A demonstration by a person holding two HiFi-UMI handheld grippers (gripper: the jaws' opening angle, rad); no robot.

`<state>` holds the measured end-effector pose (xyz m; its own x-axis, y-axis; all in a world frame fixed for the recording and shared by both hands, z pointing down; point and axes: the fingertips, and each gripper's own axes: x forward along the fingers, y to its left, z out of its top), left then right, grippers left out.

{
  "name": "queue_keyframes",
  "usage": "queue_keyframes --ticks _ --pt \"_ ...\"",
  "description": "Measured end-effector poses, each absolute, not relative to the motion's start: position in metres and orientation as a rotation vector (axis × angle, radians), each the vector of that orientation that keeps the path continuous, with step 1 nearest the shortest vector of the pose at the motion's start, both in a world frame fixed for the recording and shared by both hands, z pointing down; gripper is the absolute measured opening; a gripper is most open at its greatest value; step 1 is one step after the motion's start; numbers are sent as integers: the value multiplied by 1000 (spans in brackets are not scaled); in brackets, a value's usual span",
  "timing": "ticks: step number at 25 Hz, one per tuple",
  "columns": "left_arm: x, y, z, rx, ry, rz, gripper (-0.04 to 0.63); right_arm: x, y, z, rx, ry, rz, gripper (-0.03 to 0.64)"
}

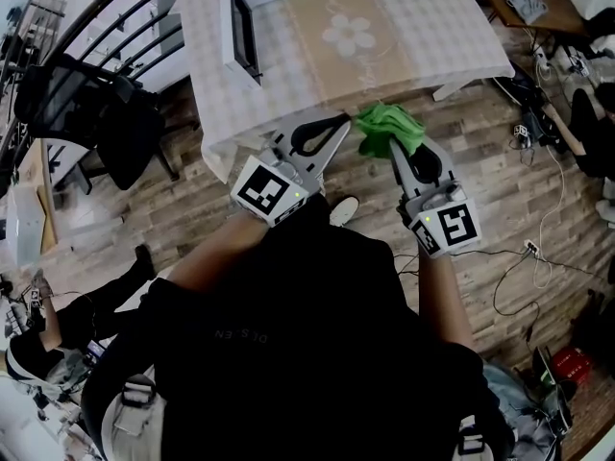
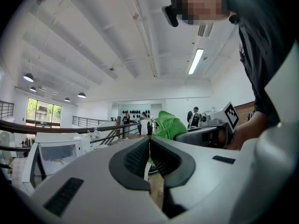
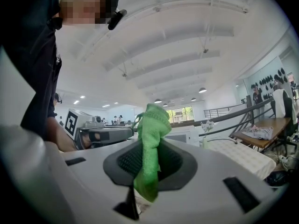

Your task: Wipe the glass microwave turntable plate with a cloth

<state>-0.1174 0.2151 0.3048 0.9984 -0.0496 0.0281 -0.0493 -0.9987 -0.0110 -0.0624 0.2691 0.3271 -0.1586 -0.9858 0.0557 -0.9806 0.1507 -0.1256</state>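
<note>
My right gripper (image 1: 395, 148) is shut on a bunched green cloth (image 1: 389, 129), which stands up out of its jaws in the right gripper view (image 3: 152, 125). My left gripper (image 1: 343, 121) is held beside it, tips close to the cloth's left edge; its jaws are shut with nothing clearly between them (image 2: 149, 141). Both are raised in front of the person's chest, near the table's front edge. The white microwave (image 1: 240, 27) stands on the table with its door open (image 2: 51, 155). No glass turntable plate shows in any view.
The table (image 1: 423, 36) has a checked cloth with a flower print. A black chair (image 1: 106, 123) and a curved railing (image 1: 96, 27) are at the left. Cables (image 1: 538, 238) lie on the wooden floor at the right.
</note>
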Motion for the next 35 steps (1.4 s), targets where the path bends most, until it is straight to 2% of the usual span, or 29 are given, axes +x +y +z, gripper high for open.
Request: queue_keyframes --ticks 11,28,35 --pt "-75 171 315 -3140 90 -34 21 -23 225 333 -2017 2398 -215 74" --pt "10 25 317 -3174 94 10 21 58 84 332 -2065 2455 -258 74" --pt "25 -17 327 -3198 81 -7 21 80 40 342 -2092 2434 -306 74"
